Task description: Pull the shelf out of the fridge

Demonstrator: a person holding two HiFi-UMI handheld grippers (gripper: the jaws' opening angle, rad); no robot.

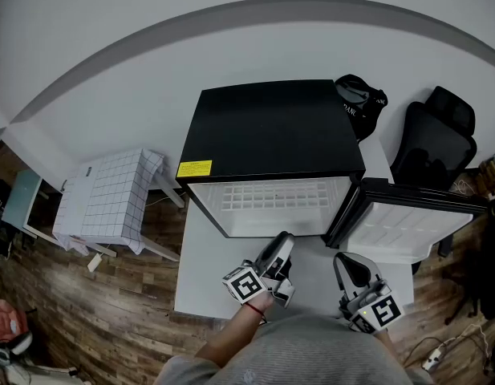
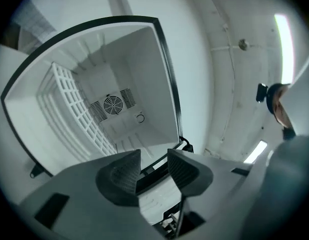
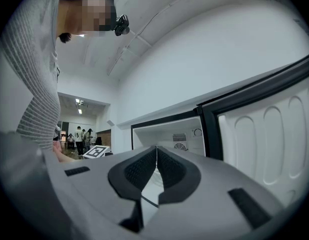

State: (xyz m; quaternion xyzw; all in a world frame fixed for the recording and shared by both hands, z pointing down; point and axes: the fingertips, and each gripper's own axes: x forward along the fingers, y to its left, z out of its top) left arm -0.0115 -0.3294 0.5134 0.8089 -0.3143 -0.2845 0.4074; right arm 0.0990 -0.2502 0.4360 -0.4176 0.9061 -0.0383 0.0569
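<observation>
Facing open fridge [image 1: 271,131]: left tongs [image 2: 154,156] spread, empty; right tongs [image 3: 157,156] pinched together; shelf [image 1: 275,196] rear hidden inside.

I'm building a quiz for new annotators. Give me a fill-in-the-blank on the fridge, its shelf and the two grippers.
1. The fridge has its door standing ____.
2. The white shelf sits ____ the fridge.
3. Of the left gripper and the right gripper, the one with jaws apart is the ____.
Missing words: open; inside; left.
</observation>
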